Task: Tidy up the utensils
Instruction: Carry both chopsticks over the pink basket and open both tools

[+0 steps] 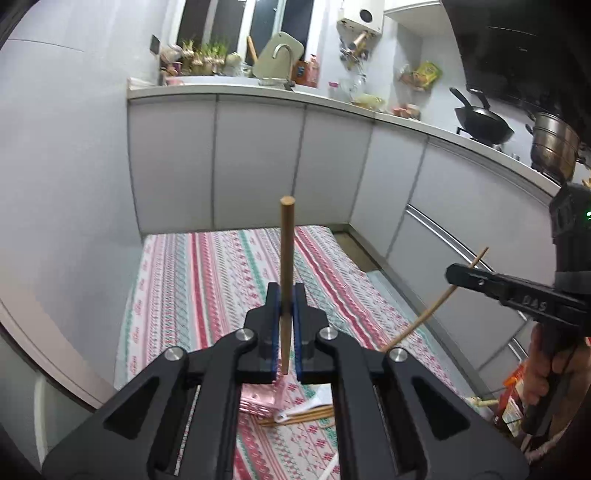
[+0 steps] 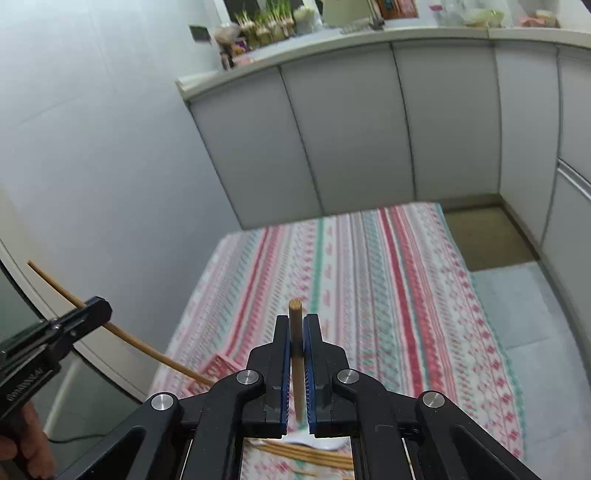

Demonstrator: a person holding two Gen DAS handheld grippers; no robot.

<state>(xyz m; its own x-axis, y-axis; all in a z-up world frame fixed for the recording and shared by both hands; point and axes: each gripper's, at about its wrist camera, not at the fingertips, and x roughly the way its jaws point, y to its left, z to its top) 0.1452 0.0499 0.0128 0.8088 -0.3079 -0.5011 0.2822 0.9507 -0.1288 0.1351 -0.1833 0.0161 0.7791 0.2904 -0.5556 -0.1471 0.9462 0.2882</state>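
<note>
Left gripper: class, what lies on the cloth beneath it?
Under the left gripper, which holds one chopstick, lie a pink basket, more chopsticks and a white paper on the striped cloth. The gripper's frame hides the rest.

A striped cloth [image 1: 207, 280] in pink, red and green covers the surface. Beyond its far edge stand grey cabinet doors [image 1: 258, 162] under a pale countertop [image 1: 236, 88]. On that countertop, potted green shoots [image 1: 201, 55] sit by the dark window [image 1: 221, 18], with a curved tap [image 1: 282, 51] and a leaning cutting board [image 1: 269, 55] beside them. A white water heater [image 1: 364, 18] hangs on the wall. Toward the countertop's right end sit a black wok [image 1: 484, 123] and a steel pot [image 1: 554, 146].
</note>
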